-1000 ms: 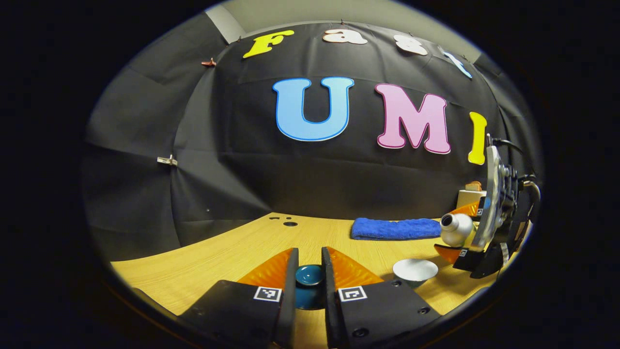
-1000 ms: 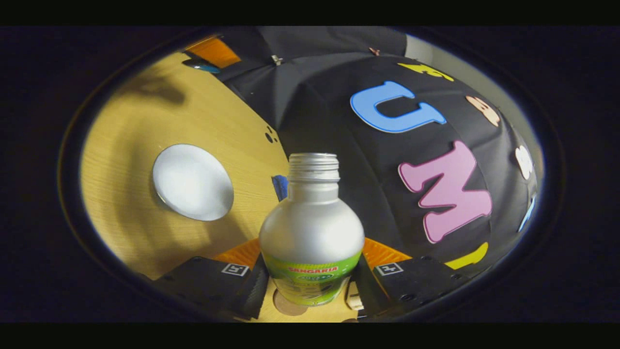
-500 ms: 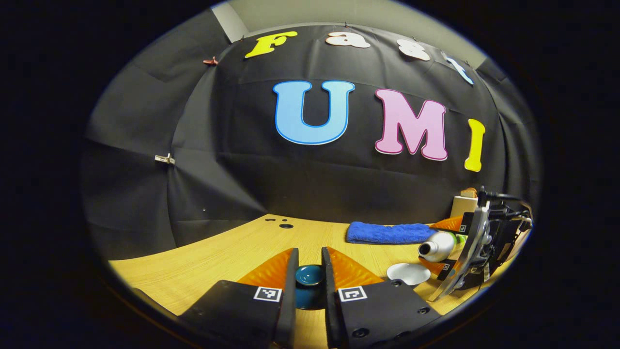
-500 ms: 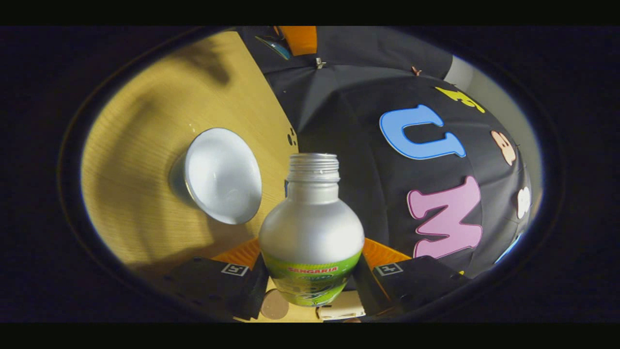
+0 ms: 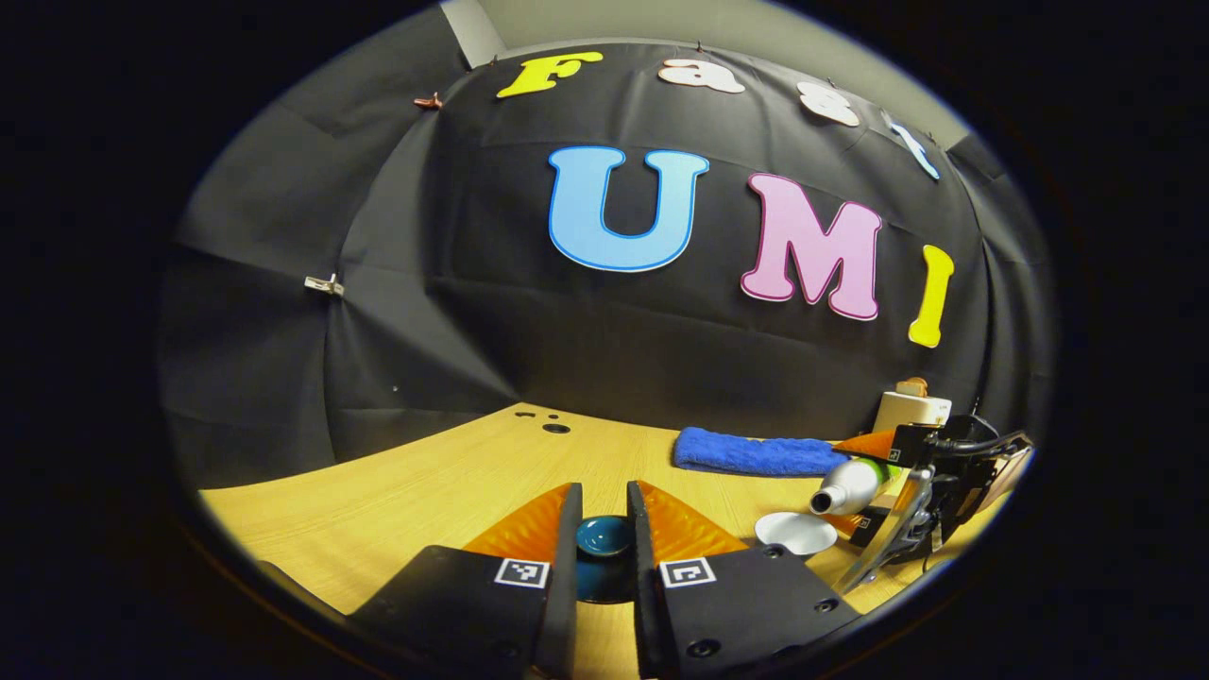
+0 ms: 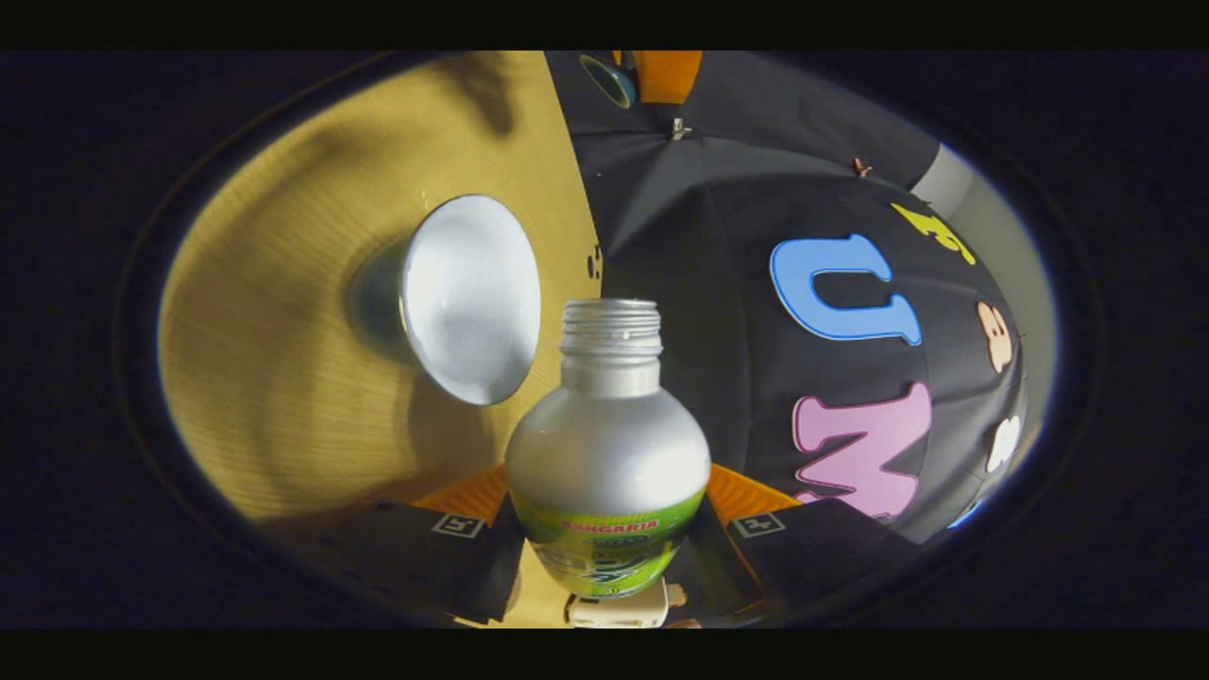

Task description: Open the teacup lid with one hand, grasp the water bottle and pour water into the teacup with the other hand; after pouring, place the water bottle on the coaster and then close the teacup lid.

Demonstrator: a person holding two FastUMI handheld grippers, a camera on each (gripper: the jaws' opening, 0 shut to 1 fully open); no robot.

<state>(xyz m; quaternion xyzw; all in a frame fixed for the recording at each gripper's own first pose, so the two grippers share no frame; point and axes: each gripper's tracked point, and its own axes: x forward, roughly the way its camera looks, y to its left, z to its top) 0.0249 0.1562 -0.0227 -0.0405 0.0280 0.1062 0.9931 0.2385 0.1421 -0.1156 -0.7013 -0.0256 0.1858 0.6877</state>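
Teacup lid (image 5: 604, 536) is the glossy dark-teal piece with a rounded knob, and the left tongs (image 5: 603, 515) are clamped on that knob from both sides, holding it just above the counter (image 5: 425, 491), which is pale wood-grain laminate. The ribbed inner faces of the fingers (image 5: 529, 524) press right up against it.

Over on the other side, the right tongs (image 6: 609, 515) are gripping the water bottle (image 6: 607, 453), a matte silver metal one with a bulbous shoulder, threaded open neck and a green label band. In the left gripper view the bottle (image 5: 848, 486) is tipped nearly flat, its mouth pointing at the teacup (image 5: 796, 532) and sitting just above its rim. The cup (image 6: 469, 297) is a flared, smooth bowl shape with a whitish inside, standing open on the counter.

Behind it lies a fuzzy blue towel (image 5: 756, 453), folded, plus a small cream-coloured block (image 5: 910, 411) near the wall.
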